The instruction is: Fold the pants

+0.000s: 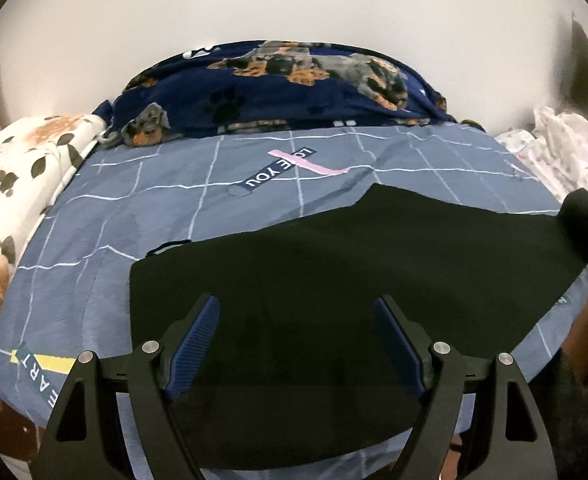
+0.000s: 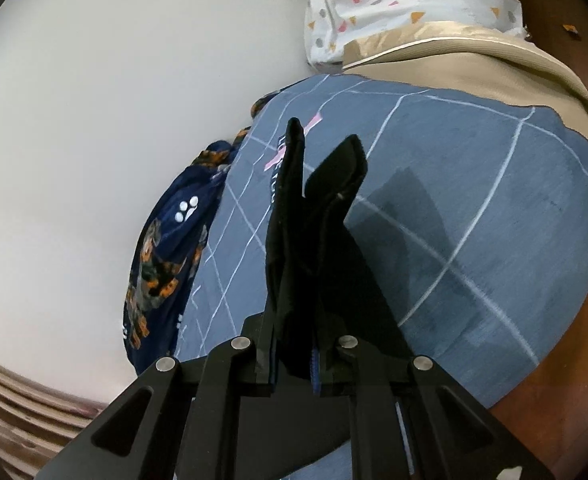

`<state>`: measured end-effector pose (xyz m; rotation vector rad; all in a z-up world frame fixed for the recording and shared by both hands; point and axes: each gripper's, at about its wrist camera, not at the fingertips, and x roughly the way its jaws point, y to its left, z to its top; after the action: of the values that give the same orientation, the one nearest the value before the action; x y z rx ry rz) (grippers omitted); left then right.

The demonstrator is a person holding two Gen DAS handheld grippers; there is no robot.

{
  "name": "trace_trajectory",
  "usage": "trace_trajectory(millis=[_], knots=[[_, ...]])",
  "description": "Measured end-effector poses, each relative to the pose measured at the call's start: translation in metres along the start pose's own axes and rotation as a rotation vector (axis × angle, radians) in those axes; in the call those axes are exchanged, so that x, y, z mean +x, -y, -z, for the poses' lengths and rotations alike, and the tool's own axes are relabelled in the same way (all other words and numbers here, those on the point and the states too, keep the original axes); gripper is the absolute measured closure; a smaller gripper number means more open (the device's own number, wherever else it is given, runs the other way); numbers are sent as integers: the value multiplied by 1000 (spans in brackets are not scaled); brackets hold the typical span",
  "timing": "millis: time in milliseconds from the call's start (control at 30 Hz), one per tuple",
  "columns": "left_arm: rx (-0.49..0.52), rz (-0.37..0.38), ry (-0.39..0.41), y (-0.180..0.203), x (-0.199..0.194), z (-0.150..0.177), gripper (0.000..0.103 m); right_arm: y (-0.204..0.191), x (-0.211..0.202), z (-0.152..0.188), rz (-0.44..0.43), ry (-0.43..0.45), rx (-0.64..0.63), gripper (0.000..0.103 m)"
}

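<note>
The black pants (image 1: 334,264) lie flat across the blue grid bedsheet (image 1: 134,208). The left gripper (image 1: 296,344) hovers over them, jaws wide, holding nothing. Toward 3 o'clock, the right gripper (image 2: 294,360) clamps 1 lifted end, probably the waistband (image 2: 314,216).

Bed (image 1: 142,216): covered by a grey-blue sheet with a white grid of lines, a pink strip and a dark "LOVE YOU" label. Lying on it: black pants (image 1: 334,280), spread flat across the near half; navy dog-print blanket (image 1: 278,88), heaped along the far edge by the wall; white floral cover (image 1: 26,168) at the left end; white patterned cloth (image 1: 562,148), bunched at the right end.
</note>
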<state>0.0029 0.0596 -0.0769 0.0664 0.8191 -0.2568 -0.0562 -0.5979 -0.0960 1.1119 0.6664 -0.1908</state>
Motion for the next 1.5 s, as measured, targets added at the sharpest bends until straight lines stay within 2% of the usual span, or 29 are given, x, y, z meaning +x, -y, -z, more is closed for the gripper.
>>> trace_trajectory(millis=[300, 433, 833, 1200, 1500], knots=[[25, -48, -4, 3, 2, 1, 23, -33, 22, 36, -39, -77, -56, 92], [35, -61, -7, 4, 3, 1, 19, -42, 30, 49, -50, -101, -73, 92], [49, -65, -26, 7, 3, 0, 12, -38, 43, 68, -51, -146, -62, 92], [109, -66, -44, 18, 7, 3, 12, -46, 55, 83, -20, -194, -135, 92], [102, -59, -59, 16, 8, 3, 11, -52, 63, 95, -13, -235, -168, 92]])
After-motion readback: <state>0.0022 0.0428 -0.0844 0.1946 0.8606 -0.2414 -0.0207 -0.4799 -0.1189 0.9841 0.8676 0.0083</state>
